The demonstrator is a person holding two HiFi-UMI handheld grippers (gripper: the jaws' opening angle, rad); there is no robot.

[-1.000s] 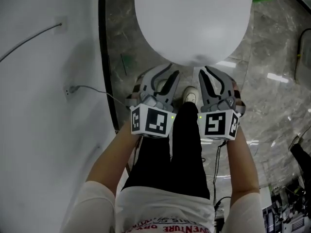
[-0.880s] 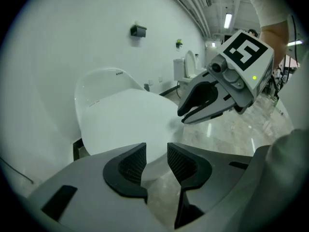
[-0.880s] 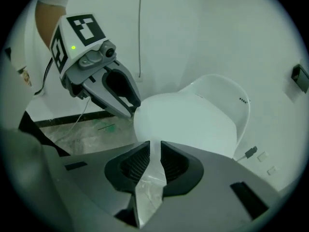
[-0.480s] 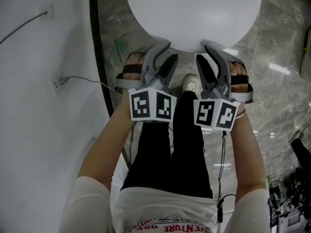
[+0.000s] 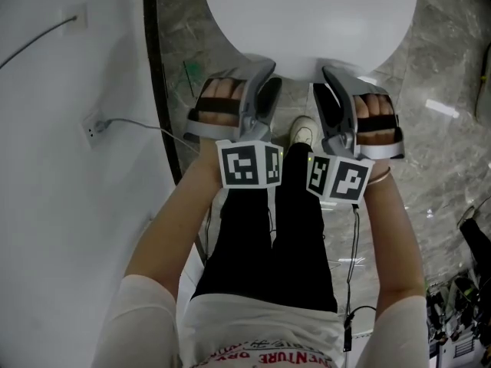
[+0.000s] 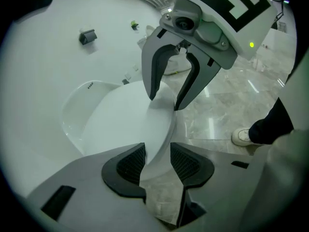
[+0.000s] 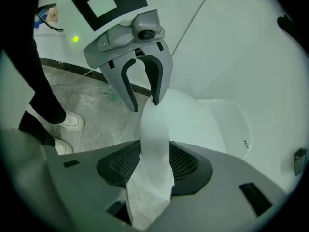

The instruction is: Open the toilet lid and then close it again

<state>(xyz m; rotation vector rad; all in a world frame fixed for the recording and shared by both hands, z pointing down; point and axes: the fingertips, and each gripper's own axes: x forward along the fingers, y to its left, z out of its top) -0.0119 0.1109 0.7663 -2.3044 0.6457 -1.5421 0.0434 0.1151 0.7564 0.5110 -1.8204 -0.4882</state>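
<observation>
The white toilet lid (image 5: 307, 21) lies down over the bowl and fills the top of the head view. My left gripper (image 5: 261, 83) and right gripper (image 5: 331, 83) sit side by side at its front rim, both rolled onto their sides. In the left gripper view the lid (image 6: 125, 120) has its rim between my left gripper's (image 6: 157, 162) pads, with a gap showing. The right gripper view shows the lid's rim (image 7: 154, 129) between my right gripper's (image 7: 154, 166) pads. Both pairs of jaws have just been opening and stand open around the rim.
A white wall with a socket and cable (image 5: 92, 129) runs down the left, edged by a black strip (image 5: 153, 90). The person's black trousers and white shoe (image 5: 303, 133) are just below the grippers on the marble floor (image 5: 437, 129). Cables and gear (image 5: 460, 313) lie at lower right.
Both grippers have rolled outward onto their sides, so the hands now show on top. Their jaws have opened and closed in on the lid's front rim.
</observation>
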